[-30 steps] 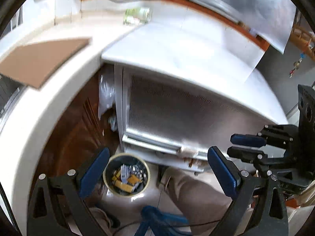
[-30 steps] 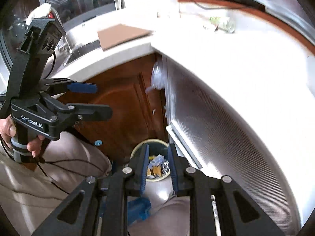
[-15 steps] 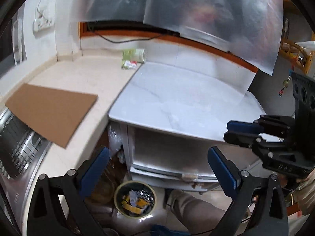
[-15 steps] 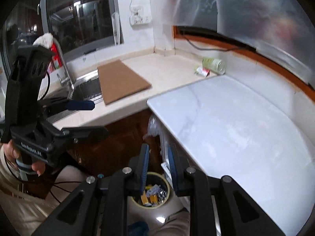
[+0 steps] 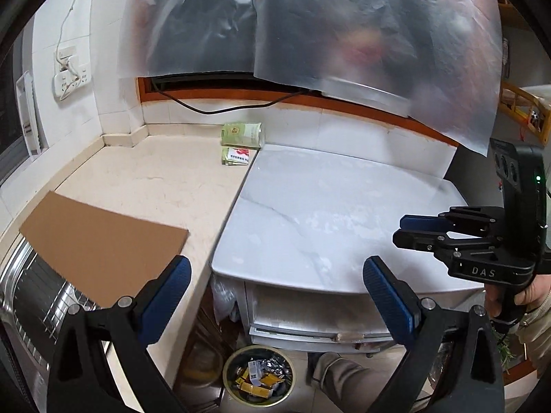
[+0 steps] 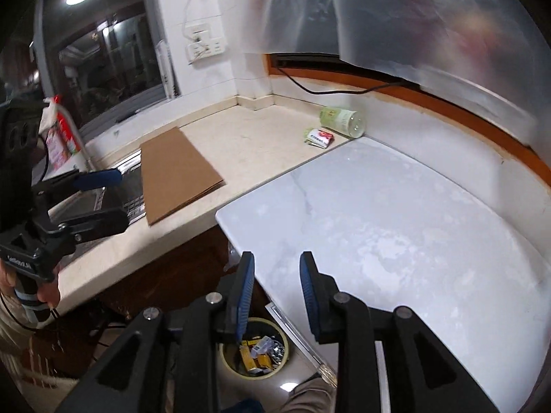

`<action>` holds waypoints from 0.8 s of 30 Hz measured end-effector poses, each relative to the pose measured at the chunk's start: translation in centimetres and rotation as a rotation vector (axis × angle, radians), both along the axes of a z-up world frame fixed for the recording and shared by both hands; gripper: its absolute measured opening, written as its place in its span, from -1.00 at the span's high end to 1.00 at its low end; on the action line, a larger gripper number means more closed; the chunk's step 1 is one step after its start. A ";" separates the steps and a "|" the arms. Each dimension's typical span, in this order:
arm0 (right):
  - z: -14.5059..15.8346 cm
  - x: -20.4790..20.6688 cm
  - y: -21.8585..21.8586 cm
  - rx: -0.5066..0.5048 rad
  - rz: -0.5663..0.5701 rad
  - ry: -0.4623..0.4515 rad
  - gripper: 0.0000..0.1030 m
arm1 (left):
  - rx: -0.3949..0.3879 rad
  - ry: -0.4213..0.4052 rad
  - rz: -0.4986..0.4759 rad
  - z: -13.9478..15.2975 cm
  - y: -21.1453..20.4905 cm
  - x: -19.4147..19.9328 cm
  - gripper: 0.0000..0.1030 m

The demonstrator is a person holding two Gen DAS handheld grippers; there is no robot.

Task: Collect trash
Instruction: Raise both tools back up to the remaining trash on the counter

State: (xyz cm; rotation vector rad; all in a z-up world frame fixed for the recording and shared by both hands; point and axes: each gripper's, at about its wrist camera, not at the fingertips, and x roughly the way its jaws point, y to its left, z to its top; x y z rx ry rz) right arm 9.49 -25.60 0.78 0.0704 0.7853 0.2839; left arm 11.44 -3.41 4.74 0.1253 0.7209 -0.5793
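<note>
Down on the floor, the trash bin (image 5: 257, 379) sits below the front edge of the white marble top (image 5: 327, 220), part-filled with yellow boxes and crumpled foil; the remaining litter lies far back on the beige counter (image 5: 155, 186), where a green-labelled bottle (image 5: 242, 134) rests on its side against the wall with a flat snack packet (image 5: 237, 156) just in front of it; a cardboard sheet (image 5: 100, 241) lies nearer, partly over the sink rack (image 5: 38, 296); nothing stands between the grippers and the litter except open counter; translucent plastic sheeting (image 5: 344, 27) hangs over the window above. Both tools hover above the counter; the left gripper (image 5: 275, 296) has its blue pads spread wide with nothing between them; the right gripper (image 6: 277, 296) has a narrow gap, its jaws have just been opening, and nothing is between them.

Only the right wrist view shows the dark window (image 6: 103, 58) on the left, a red-and-white carton (image 6: 60, 137) by the tap, and the hand gripping the left tool; only the left wrist view shows a wooden rack (image 5: 520, 110) at far right and the right tool from the side; a trouser leg (image 5: 344, 375) shows beside the bin.
</note>
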 end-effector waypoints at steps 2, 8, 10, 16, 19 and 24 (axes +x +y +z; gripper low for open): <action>0.0 1.2 -0.6 0.006 -0.011 0.008 0.47 | 0.015 0.004 0.004 0.1 -0.3 1.3 -0.93; -0.1 5.0 -2.4 0.014 -0.024 0.025 0.47 | 0.049 0.020 0.022 0.1 -1.7 5.5 -0.93; -0.3 6.3 -3.0 0.024 -0.032 0.036 0.47 | 0.059 0.025 0.028 0.1 -2.1 7.0 -0.93; -0.8 10.9 -4.6 0.046 -0.060 0.045 0.47 | 0.093 0.055 0.064 -0.7 -4.2 13.3 -0.93; -1.1 13.2 -5.4 0.046 -0.087 0.041 0.47 | 0.085 0.096 0.070 -1.6 -5.2 16.4 -0.93; -1.8 17.4 -6.8 0.055 -0.122 0.037 0.47 | 0.069 0.164 0.074 -3.7 -7.4 21.5 -0.93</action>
